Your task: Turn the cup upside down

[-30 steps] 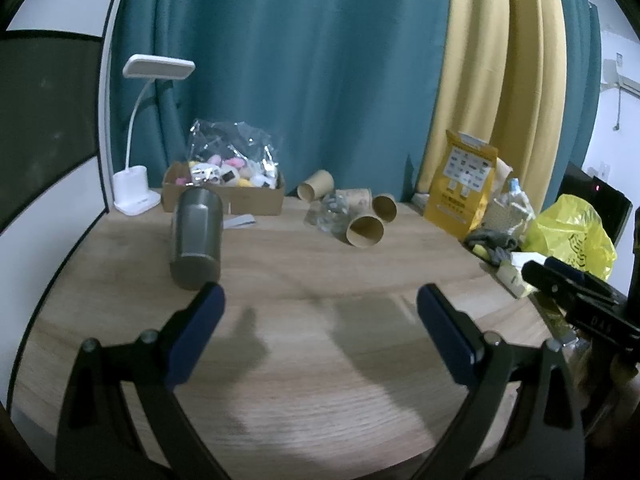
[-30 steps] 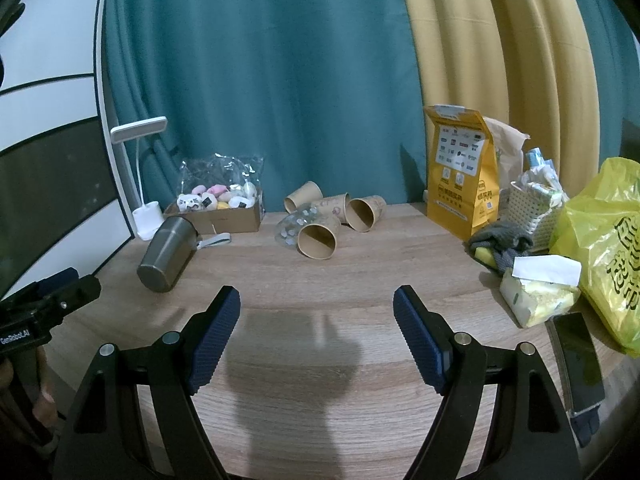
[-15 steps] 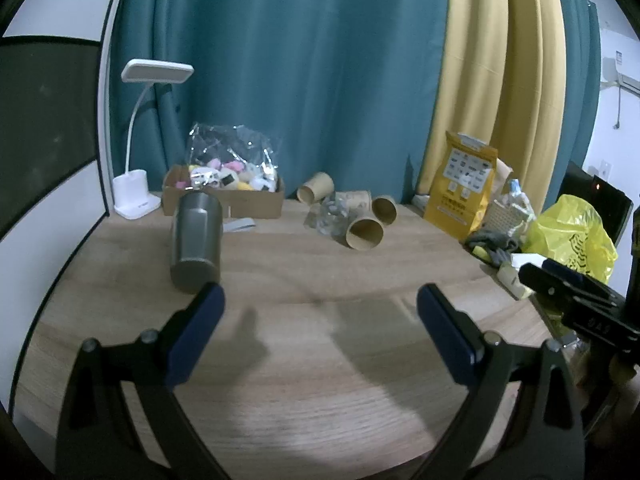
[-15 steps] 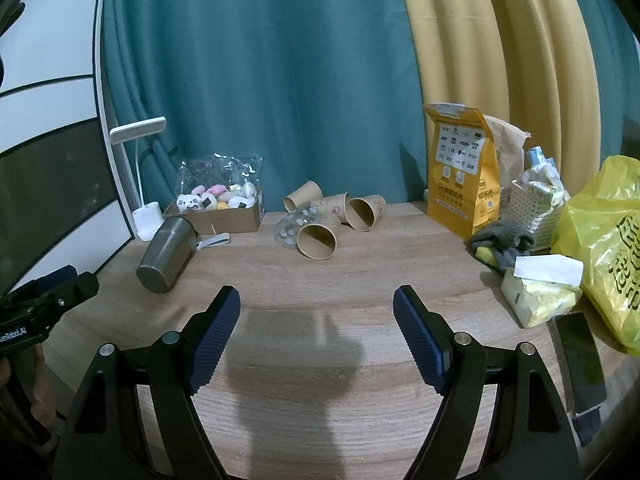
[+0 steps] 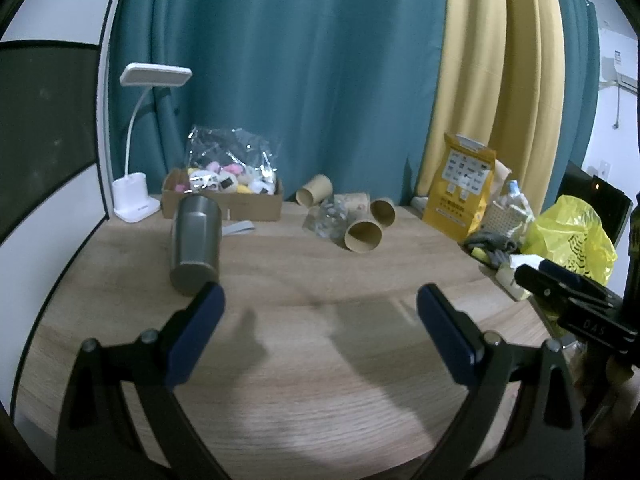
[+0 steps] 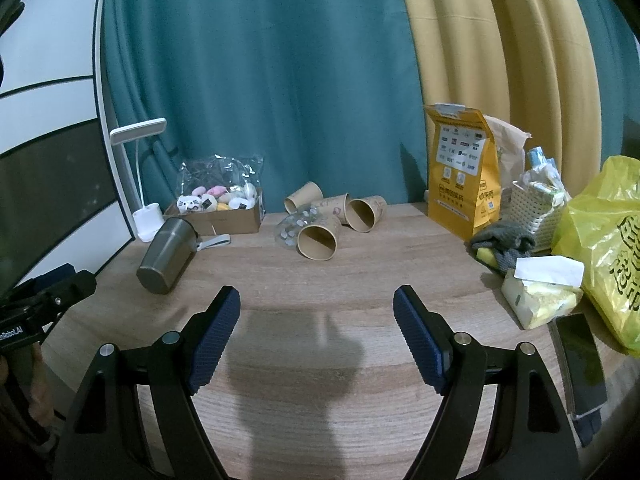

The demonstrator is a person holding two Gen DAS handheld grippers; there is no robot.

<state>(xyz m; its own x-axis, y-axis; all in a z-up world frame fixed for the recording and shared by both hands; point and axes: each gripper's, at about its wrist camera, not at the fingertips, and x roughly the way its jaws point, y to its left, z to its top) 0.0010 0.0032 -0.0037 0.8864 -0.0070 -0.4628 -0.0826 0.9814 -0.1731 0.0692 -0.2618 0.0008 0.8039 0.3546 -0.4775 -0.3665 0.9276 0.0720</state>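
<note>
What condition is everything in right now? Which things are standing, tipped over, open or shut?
Metal cup: lying on its side, closed base toward the cameras.
Paper cups: tipped over, on their sides.
Cardboard box: open, filled with small toys.
Desk lamp: upright; not visibly lit.
Yellow pouch: standing upright.
Left gripper: open, empty.
Right gripper: open, empty.

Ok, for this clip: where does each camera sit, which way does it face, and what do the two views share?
Left wrist: on the left gripper, facing across the wooden table toward the curtains; its own open fingers show, plus the right gripper's tip at right.
Right wrist: on the right gripper, same direction, further right; its open fingers show, the left gripper at left.
Shared: the metal cup lying on its side, paper cups, yellow pouch.
</note>
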